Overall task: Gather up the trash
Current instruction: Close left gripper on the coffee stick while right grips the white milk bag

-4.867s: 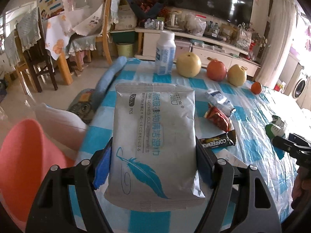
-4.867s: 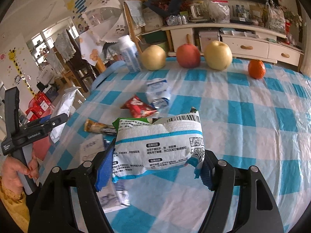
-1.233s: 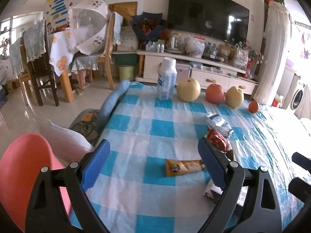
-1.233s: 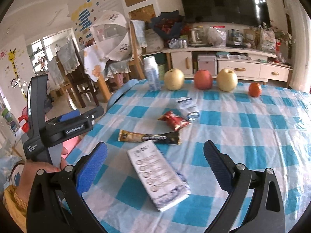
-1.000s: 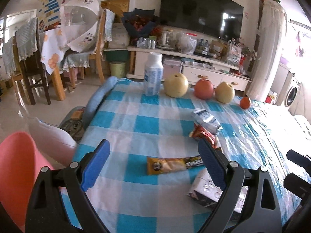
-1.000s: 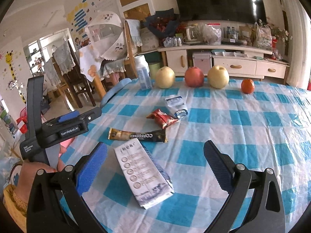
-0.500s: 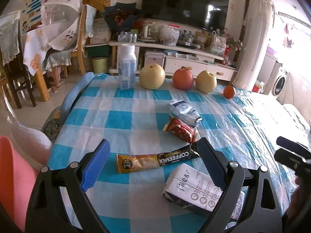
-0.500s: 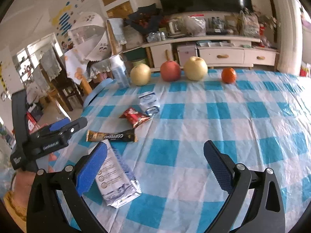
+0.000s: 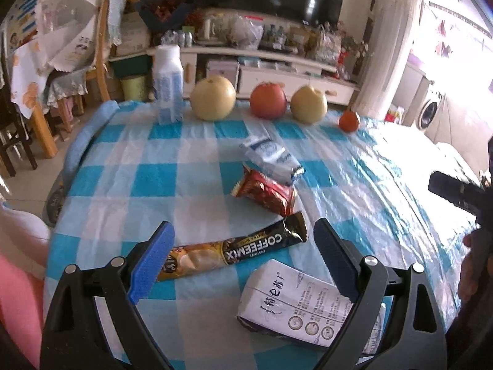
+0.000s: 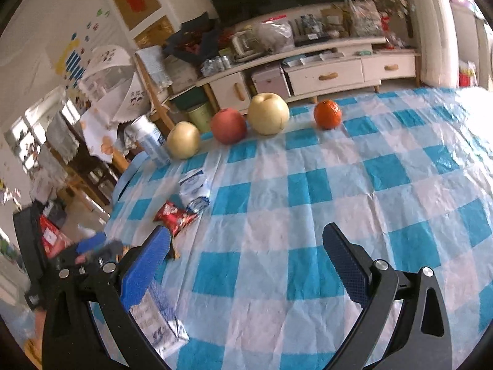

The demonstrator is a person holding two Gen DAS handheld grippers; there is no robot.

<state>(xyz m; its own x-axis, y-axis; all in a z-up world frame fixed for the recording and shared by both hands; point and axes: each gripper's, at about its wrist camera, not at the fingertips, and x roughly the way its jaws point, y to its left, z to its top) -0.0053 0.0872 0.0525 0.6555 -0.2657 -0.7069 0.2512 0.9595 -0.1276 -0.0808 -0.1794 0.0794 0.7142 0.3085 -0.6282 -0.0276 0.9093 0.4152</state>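
Left gripper (image 9: 243,257) hovers with jaws spread over the COFFEEMIX sachet (image 9: 234,254); right gripper (image 10: 246,260) gapes above the checked tablecloth (image 10: 308,185).

Black hand-held gripper (image 9: 240,259), blue pads (image 9: 151,262)

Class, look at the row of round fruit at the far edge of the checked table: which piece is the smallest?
The orange, at the end of the row farthest from the milk bottle. It is far smaller than the two yellow pears and the red fruit.

Both wipe packs have left the grippers; the left gripper (image 9: 243,256) now frames the coffee sachet (image 9: 234,254).
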